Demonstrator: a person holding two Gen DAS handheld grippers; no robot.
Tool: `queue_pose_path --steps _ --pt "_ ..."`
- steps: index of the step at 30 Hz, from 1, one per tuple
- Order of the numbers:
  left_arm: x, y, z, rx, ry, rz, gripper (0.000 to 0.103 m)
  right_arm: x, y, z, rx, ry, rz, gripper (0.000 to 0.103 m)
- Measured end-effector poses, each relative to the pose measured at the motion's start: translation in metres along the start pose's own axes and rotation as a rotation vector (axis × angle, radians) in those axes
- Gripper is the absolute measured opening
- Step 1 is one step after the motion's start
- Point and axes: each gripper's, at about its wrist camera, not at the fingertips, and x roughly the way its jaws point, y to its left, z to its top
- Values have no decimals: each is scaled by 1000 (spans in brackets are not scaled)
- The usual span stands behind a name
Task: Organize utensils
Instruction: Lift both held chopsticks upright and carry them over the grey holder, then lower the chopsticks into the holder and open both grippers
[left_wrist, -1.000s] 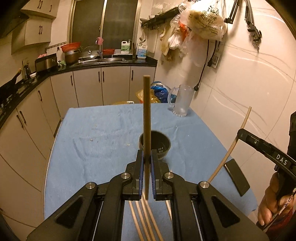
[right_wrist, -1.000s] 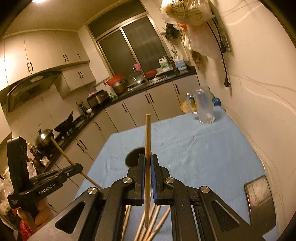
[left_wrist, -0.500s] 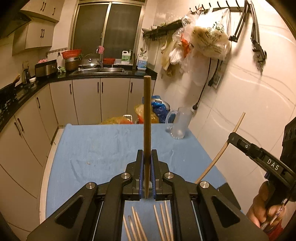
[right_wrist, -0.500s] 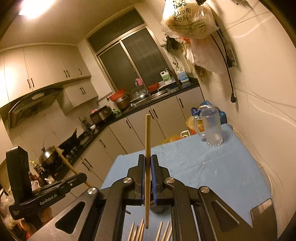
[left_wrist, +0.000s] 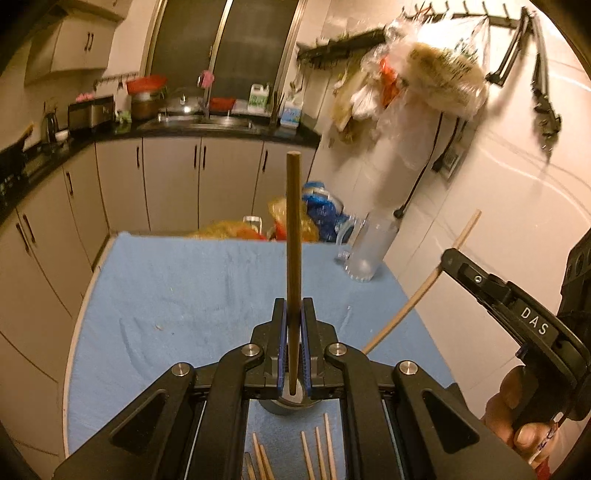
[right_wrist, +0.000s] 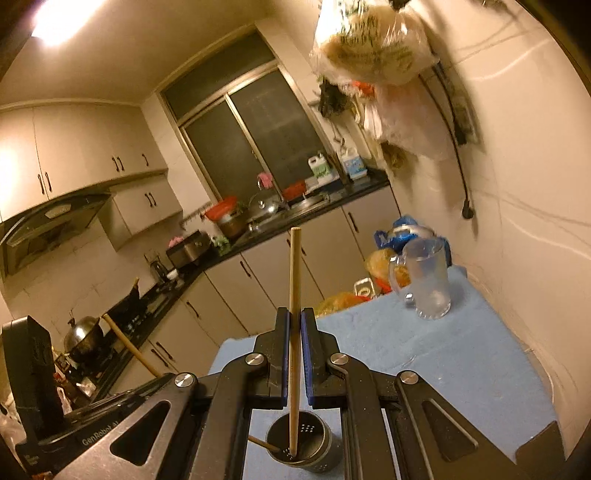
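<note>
**Both chopsticks now hang over the holder**

Nearest the lens in the left wrist view, the left gripper (left_wrist: 294, 350) has its jaws pinched narrow on a dark chopstick (left_wrist: 293, 236), which stands upright between the blue pads. A second ago the dark utensil holder (left_wrist: 290, 404) sat out ahead of the jaws on the cloth; now only a sliver of it shows directly beneath them, with the stick's lower end hanging at its mouth. The loose chopsticks (left_wrist: 317, 450) lying on the blue cloth sit just in front of the holder, closer to the camera

The right wrist view tells the same story. The right gripper (right_wrist: 294, 354) is clamped narrow on a pale chopstick (right_wrist: 294, 295), and the perforated holder (right_wrist: 301, 446), earlier a dark patch further up the worktop, now lies straight below, the pale stick's tip reaching inside. The end of a darker stick also pokes into its mouth from the left, seemingly the one in the other gripper

Both hands have drawn back and slightly up, so each stick appears lined up for a drop. I judge the next step is simply to let go, one side at a time, so the sticks do not knock together

Further out, the blue-covered worktop (left_wrist: 177, 288) is mostly bare, with a clear glass mug (left_wrist: 364, 254) at its far right corner. Beyond stand the cabinets and the sink counter
</note>
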Motion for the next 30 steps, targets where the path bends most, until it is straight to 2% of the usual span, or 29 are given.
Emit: queue_pose_path --steps 8,15,19,21,23,25,28,30 --pt "50 13 -20 -24 112 -2 7 52 -14 -30 7 147 -20 7" --pt "70 22 -30 -35 150 5 7 79 -25 -47 17 230 -23 7" --pt "69 23 -31 -34 140 4 9 84 -29 -48 32 250 -16 9" --pt "66 24 -31 -36 134 1 16 81 -29 -46 29 242 -21 22" --pt "58 22 -30 -27 109 5 28 75 -30 -44 29 222 -21 31" --pt "46 20 -31 -15 80 10 33 65 -28 -41 20 200 -24 32" --pt "27 18 -33 -6 49 10 34 48 -28 -39 11 177 -21 32" --pt "10 17 -37 -2 14 19 38 35 -27 -41 -3 164 -20 32"
